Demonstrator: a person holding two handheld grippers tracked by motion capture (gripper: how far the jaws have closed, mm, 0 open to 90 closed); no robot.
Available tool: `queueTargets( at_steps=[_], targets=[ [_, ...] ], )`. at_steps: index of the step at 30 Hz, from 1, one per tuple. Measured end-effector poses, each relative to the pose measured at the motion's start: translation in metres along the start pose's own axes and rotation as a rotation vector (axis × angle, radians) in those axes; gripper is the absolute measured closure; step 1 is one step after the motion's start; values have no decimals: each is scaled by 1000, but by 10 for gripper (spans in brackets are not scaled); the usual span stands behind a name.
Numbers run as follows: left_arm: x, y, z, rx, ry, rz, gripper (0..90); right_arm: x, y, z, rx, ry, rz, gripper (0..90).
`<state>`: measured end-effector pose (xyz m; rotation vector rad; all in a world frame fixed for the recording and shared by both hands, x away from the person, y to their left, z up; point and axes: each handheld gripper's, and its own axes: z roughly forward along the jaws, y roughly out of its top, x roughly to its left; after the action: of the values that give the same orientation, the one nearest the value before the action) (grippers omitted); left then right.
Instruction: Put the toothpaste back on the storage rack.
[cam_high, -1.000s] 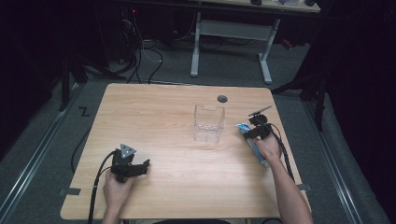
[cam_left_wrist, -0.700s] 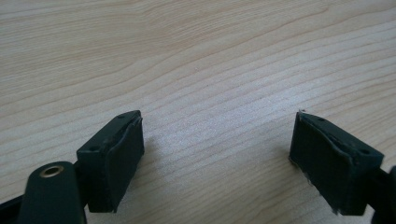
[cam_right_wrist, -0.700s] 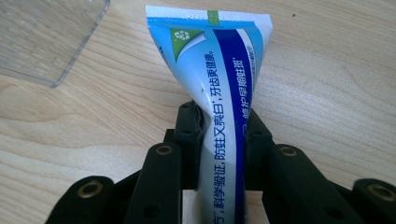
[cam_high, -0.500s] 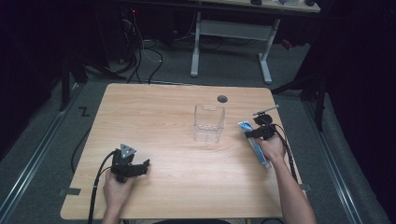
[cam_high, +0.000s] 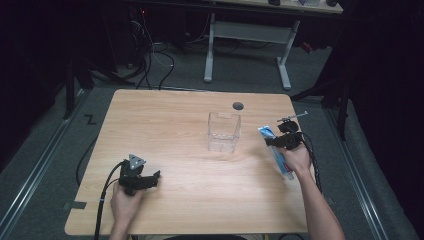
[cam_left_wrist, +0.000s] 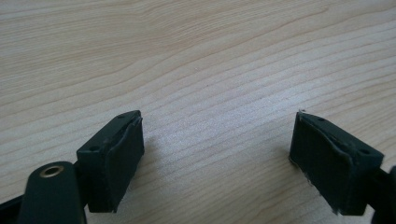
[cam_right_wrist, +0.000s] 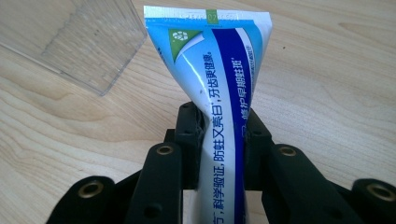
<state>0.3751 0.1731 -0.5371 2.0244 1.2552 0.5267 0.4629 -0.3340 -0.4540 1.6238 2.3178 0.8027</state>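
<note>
Right gripper (cam_high: 281, 141) at the frame's right has its jaws clamped on the toothpaste tube (cam_right_wrist: 219, 107) (blue and white, crimped end forward), just beside the clear box (cam_high: 223, 131) at centre. Left gripper (cam_high: 150, 179), lower left, gapes wide, nothing between its jaws.

Toothpaste tube (cam_right_wrist: 219, 93) blue-white, green emblem; container (cam_high: 223, 131) clear; table (cam_high: 175, 125) light woodgrain.

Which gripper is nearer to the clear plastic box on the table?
Right. The right gripper, holding the toothpaste tube, is just beside the clear plastic box; the left gripper rests far off near the table's front edge.
</note>
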Motion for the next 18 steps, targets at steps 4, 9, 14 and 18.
queueTargets(
  at_steps=[4,9,14,18],
  targets=[
    [0,0,0,0,0,0,181,3,-1,-7,-23,9,-17,743],
    [0,0,0,0,0,0,182,8,-1,-13,-50,19,-32,743],
    [0,0,0,0,0,0,182,15,-2,-20,-83,39,-58,743],
    [0,0,0,0,0,0,182,18,-4,-22,-99,48,-65,743]
  ],
)
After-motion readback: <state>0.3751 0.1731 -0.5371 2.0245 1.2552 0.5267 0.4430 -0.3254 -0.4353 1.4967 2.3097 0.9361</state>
